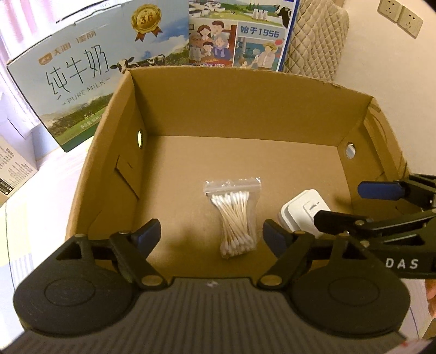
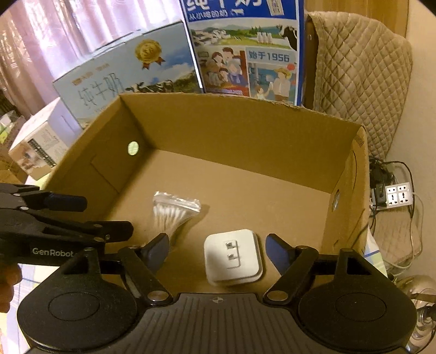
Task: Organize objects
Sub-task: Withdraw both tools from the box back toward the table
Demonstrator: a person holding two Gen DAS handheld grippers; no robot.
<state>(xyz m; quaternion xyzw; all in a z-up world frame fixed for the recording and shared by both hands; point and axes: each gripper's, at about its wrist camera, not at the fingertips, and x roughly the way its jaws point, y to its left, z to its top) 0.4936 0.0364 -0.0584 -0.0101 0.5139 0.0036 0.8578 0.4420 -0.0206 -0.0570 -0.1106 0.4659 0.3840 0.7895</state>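
Note:
An open brown cardboard box (image 1: 245, 106) (image 2: 245, 128) holds two things on its floor. A clear bag of cotton swabs (image 1: 234, 217) (image 2: 174, 212) lies flat, and my left gripper (image 1: 211, 232) hangs open above it, pads clear of the bag. To its right lies a white plug adapter (image 1: 301, 211) (image 2: 233, 257), prongs up. My right gripper (image 2: 216, 249) stands open over the adapter, fingers on either side without touching. Each gripper shows at the edge of the other's view, right gripper (image 1: 351, 201) and left gripper (image 2: 106, 215).
Two milk cartons (image 1: 81, 81) (image 2: 245, 46) stand behind the box. A quilted chair cover (image 2: 359, 81) is at the right, with a power strip (image 2: 396, 194) and cables on the floor. A small box (image 2: 38, 147) sits at the left. Wall sockets (image 1: 400, 16) show upper right.

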